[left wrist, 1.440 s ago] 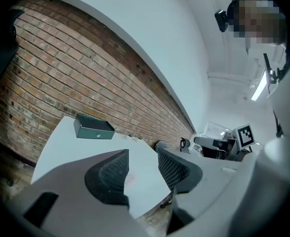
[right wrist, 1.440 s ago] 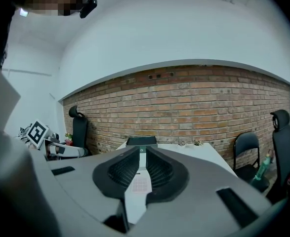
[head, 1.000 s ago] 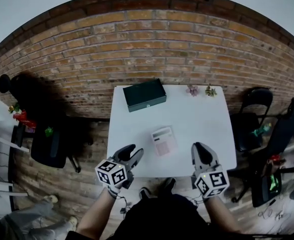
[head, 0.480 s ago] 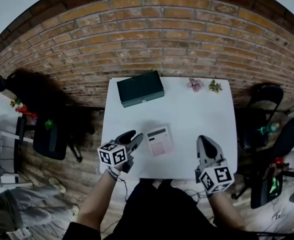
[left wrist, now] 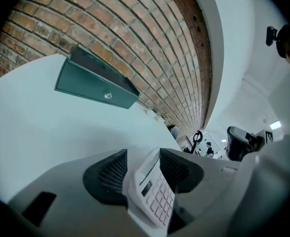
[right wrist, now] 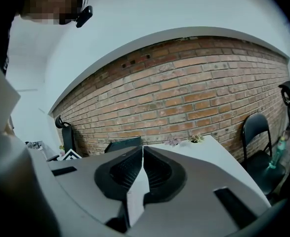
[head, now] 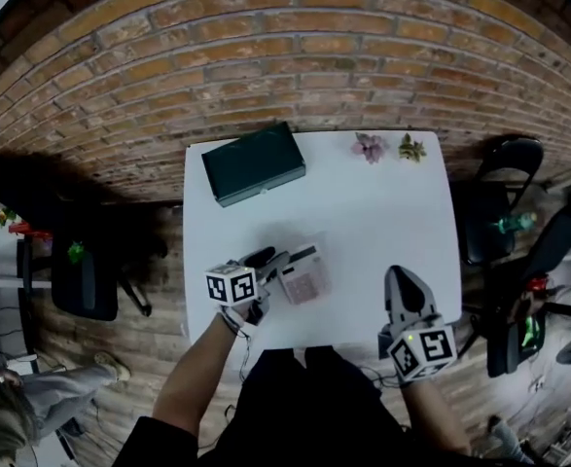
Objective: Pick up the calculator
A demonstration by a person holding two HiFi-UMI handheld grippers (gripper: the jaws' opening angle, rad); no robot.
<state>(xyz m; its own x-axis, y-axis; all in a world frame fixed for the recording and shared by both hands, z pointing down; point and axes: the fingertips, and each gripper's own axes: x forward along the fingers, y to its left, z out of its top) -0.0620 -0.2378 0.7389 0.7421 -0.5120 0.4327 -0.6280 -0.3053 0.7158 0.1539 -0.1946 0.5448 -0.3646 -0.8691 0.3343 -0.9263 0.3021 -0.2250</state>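
**Risk of a skewed grip on the calculator**

Tool state: the left tool (head: 283, 261) has its jaws wide apart, and they have just been opening. The calculator (head: 303, 278) sits in the gap between them. I judge it not yet clamped, since no firm pad contact shows. The right tool (head: 400, 282) has its jaws together with nothing between them.

What could go wrong:
- In the left gripper view the calculator enters the gap at a slant. Its keypad is tilted toward one pad and one long edge lies low against the other jaw. If the jaws close like this, the pads may bear on the key face rather than on two opposite edges. The body could then pivot and slip out.
- The calculator is thin and lies flat on the smooth white surface (head: 382, 202). Pads that ride high would catch only its upper rim, and it would likely drop on the lift.
- A jaw that nudges it before both pads bite would push it sliding sideways.

Position: the dark green box (head: 254, 162) is the landmark. The calculator lies well apart from the box, on the person's side of it. The left tool reaches in from the calculator's left, and its fingertips overlap that end. The rest of the calculator extends past the tips. The right tool hangs farther from the box, well apart from the calculator.
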